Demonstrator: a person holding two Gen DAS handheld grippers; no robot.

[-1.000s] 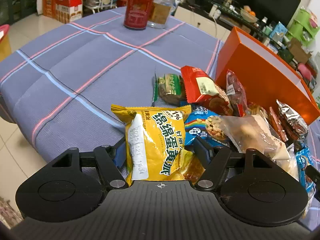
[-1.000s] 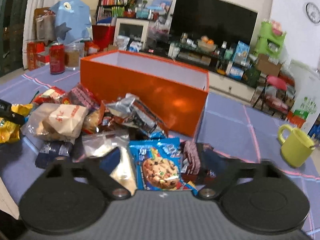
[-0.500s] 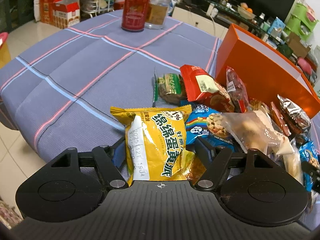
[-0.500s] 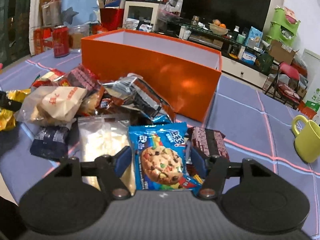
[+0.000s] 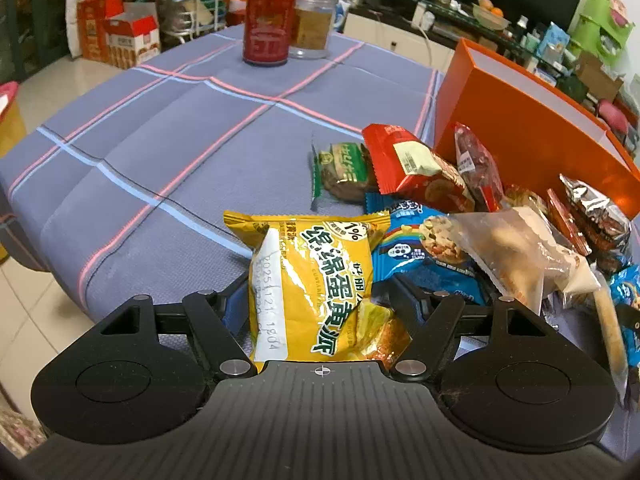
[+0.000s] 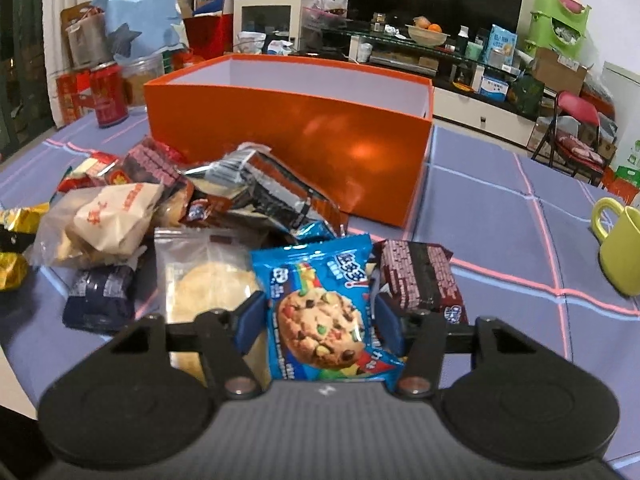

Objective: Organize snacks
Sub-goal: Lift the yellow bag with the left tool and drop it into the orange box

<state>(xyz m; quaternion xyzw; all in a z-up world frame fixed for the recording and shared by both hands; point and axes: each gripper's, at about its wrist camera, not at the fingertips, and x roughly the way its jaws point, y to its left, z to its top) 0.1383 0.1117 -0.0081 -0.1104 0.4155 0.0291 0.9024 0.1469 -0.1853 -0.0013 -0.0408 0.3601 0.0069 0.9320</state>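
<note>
Left hand-held gripper [image 5: 318,304] clenched on yellow snack pack [image 5: 316,280], lower centre. Right hand-held gripper [image 6: 316,320] closing around blue cookie pack [image 6: 320,312], pads touching.

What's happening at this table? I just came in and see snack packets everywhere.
A person is sorting snacks with a hand-held gripper in each hand. The left gripper has the yellow cake packet between its fingers. The right gripper is closing around a blue cookie packet. The other snacks lie piled on the tablecloth in front of the orange box; what shows of its inside is bare.
</note>
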